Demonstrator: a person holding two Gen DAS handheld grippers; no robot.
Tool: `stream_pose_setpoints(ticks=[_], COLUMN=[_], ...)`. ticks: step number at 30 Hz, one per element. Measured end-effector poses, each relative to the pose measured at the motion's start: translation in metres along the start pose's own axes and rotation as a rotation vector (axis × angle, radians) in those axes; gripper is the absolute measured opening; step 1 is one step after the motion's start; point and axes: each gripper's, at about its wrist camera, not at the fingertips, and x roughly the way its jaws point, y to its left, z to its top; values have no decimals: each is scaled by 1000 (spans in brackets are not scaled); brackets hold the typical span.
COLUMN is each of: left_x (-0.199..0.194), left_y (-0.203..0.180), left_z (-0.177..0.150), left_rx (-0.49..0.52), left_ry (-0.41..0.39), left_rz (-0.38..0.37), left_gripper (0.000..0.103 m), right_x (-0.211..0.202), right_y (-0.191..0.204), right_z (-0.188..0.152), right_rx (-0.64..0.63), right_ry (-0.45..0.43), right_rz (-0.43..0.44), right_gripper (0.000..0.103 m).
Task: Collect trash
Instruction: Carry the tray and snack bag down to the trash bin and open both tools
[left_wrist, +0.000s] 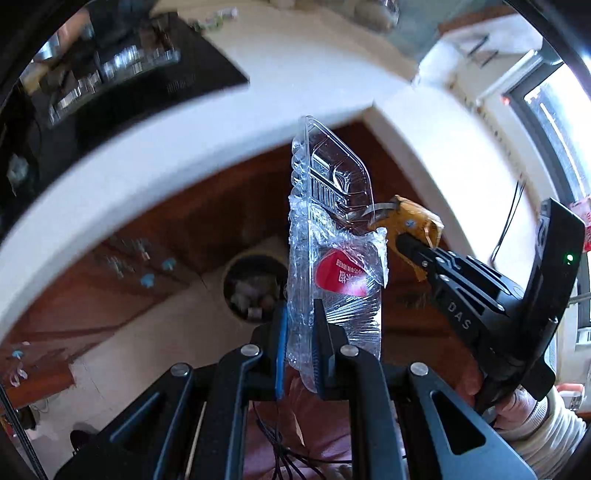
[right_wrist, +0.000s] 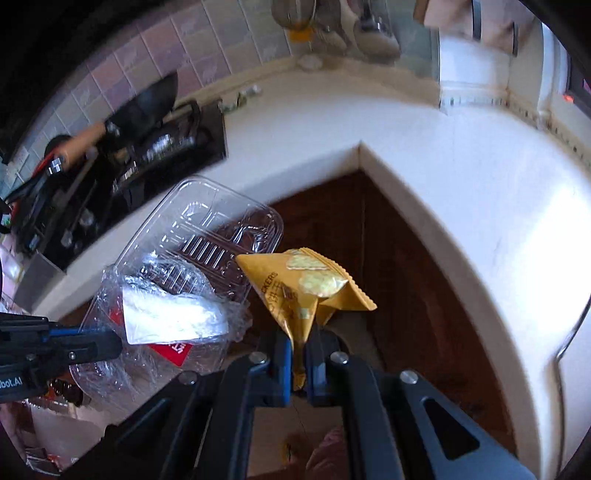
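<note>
My left gripper is shut on a clear plastic clamshell tray wrapped in cling film with a red label, holding it upright in the air. The tray also shows in the right wrist view, with the left gripper at its left. My right gripper is shut on a yellow cracker wrapper. In the left wrist view the right gripper holds the wrapper just right of the tray. A round trash bin with trash in it stands on the floor below.
A white L-shaped counter wraps around dark wooden cabinets. A black stove with a wok sits at the left. A window is at the right. Pale floor tiles surround the bin.
</note>
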Motion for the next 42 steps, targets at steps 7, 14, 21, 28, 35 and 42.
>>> stream_pose_setpoints(ticks=[7,14,21,28,35,42], left_x=[124,273,379,434,422,397], left_y=[21,77,118,133,134,145], left_z=[-28,-42,-36,-35,-32,-33], left_rx=[-36,-135,-150,-134,-106,-139], left_ry=[142,279,321,360,290,263], left_rz=[72,123,141,140,139,141], left_gripper=[9,9,12,41,64,64], right_x=[98,226,330,392,403,397], right_y=[-28,-60,-71,-60,-61,-58], right_z=[-52,-100,-141,-147,-140,-140], right_rx=[29,55,55,27,16,2], right_ry=[175,345,447,493,508,523], right_rz=[5,-7,-29,-36,-53,-69], right_gripper=[5,5,5,11,28,29])
